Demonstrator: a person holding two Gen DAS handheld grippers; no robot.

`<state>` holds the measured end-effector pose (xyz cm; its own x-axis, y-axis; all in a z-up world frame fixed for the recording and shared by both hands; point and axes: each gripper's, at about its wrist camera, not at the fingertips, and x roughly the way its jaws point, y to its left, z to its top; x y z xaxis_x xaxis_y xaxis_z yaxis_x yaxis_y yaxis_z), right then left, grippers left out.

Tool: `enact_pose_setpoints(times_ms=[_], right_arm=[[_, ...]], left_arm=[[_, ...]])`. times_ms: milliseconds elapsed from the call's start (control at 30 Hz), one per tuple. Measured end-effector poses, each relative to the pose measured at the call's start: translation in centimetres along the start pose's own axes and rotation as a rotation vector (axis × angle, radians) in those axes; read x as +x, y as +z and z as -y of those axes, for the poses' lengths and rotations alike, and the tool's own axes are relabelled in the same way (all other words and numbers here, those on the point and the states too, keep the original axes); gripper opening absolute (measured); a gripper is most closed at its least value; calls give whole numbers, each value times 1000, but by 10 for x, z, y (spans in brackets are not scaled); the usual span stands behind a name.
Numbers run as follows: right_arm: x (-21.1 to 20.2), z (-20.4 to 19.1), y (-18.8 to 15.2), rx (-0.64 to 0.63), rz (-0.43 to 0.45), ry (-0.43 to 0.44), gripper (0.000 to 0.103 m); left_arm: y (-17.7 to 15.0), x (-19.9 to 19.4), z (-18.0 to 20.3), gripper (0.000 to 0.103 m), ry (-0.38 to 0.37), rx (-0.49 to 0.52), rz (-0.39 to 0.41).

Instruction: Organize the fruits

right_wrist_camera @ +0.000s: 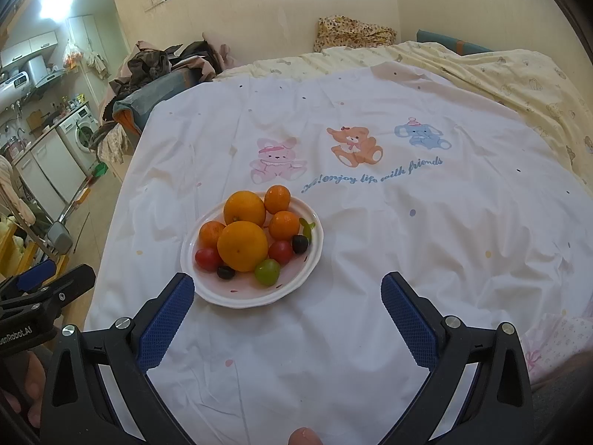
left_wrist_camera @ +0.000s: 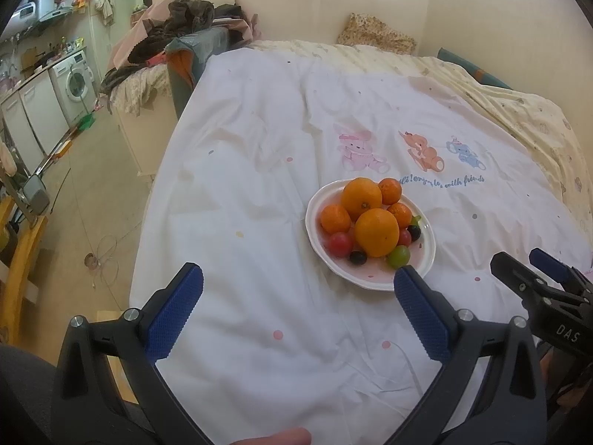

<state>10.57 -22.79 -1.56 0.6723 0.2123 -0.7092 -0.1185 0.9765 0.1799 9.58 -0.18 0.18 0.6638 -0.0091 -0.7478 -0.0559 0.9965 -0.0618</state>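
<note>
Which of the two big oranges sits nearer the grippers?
The front orange, between the tomatoes and just behind the green grape. The other sits farther back.

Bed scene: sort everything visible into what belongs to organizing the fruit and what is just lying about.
For the job: plate; two large oranges; three small mandarins; two cherry tomatoes; green grape; two dark grapes; left gripper and right gripper, both open.

Lying about: printed white sheet; clothes pile; washing machine.
</note>
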Motion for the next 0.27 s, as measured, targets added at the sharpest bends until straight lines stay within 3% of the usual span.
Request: enact_pose_setpoints(times_ms=[267], right_arm=[[0,-2,-1,-6,2,8,103]], left_arm=[[-1,1,0,102,-5,-1,-1]])
